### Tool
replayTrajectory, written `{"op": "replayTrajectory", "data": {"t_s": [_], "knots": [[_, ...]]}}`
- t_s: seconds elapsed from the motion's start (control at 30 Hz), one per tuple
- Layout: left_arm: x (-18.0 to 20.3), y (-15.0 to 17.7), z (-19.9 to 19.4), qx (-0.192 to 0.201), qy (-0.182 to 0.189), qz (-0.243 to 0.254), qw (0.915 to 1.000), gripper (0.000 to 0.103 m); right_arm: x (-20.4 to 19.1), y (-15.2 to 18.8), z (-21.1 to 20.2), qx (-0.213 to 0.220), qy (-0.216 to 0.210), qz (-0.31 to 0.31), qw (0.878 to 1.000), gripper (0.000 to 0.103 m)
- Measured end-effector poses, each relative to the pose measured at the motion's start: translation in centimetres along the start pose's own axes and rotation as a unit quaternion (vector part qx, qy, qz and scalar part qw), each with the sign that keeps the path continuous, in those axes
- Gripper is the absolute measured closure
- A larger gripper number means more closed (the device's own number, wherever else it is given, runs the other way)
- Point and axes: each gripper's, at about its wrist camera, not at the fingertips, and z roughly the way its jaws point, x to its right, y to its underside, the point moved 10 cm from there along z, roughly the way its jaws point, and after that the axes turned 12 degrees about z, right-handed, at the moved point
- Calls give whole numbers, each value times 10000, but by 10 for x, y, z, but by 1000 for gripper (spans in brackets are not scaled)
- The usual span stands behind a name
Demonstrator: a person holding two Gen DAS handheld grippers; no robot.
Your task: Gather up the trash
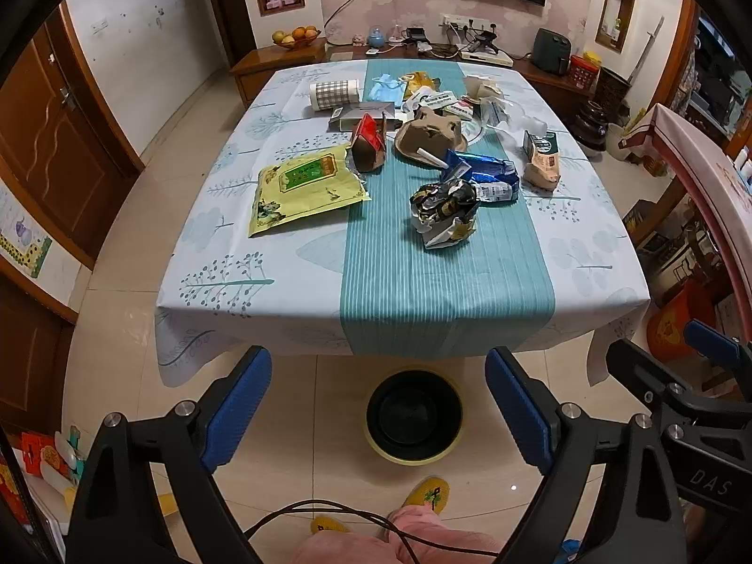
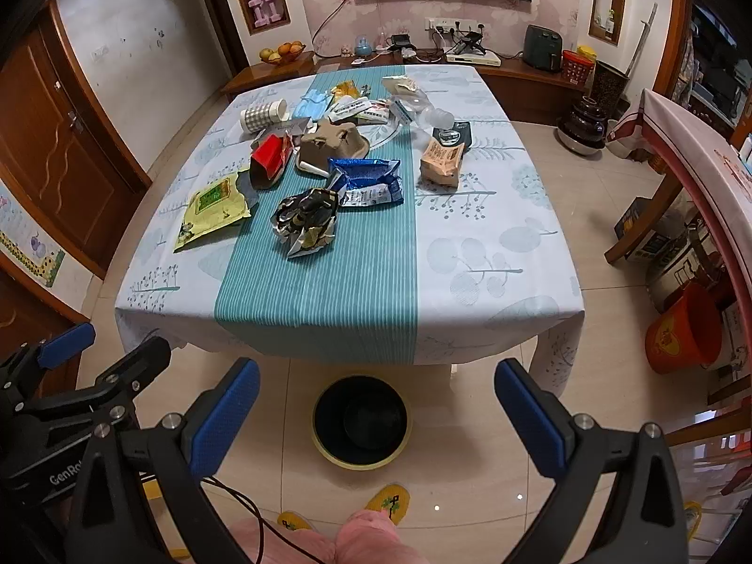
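Trash lies scattered over the far half of a table (image 1: 404, 282) with a pale and teal cloth. Nearest is a crumpled foil wrapper (image 1: 444, 211) (image 2: 308, 221), with a yellow-green packet (image 1: 305, 188) (image 2: 214, 204) to its left and a blue packet (image 1: 489, 174) (image 2: 371, 178) behind it. Further back are a red carton (image 1: 369, 141) (image 2: 269, 160), a brown pulp tray (image 1: 430, 134) (image 2: 333, 141) and a checked paper cup (image 1: 333, 94) (image 2: 263, 115). A black bin with a yellow rim (image 1: 413, 416) (image 2: 361, 420) stands on the floor below the table's near edge. My left gripper (image 1: 378, 411) and right gripper (image 2: 376, 416) hang open above the bin, both with nothing between the pads.
A person's pink trouser legs and yellow slippers (image 1: 425, 493) (image 2: 387, 503) show at the bottom. A cable (image 1: 329, 510) trails by the legs. An orange bucket (image 2: 684, 329) and a second table (image 2: 695, 169) stand at the right. Behind the table runs a low wooden cabinet (image 1: 282, 61).
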Motion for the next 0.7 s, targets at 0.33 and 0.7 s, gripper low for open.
{"op": "replayTrajectory", "data": {"t_s": [0.33, 0.7], "knots": [[9, -1, -3, -16, 1, 52, 10000, 12, 11, -3, -2, 46, -34, 49, 10000, 2], [15, -5, -5, -15, -20, 98, 9999, 12, 16, -7, -8, 112, -88, 105, 9998, 2]]}}
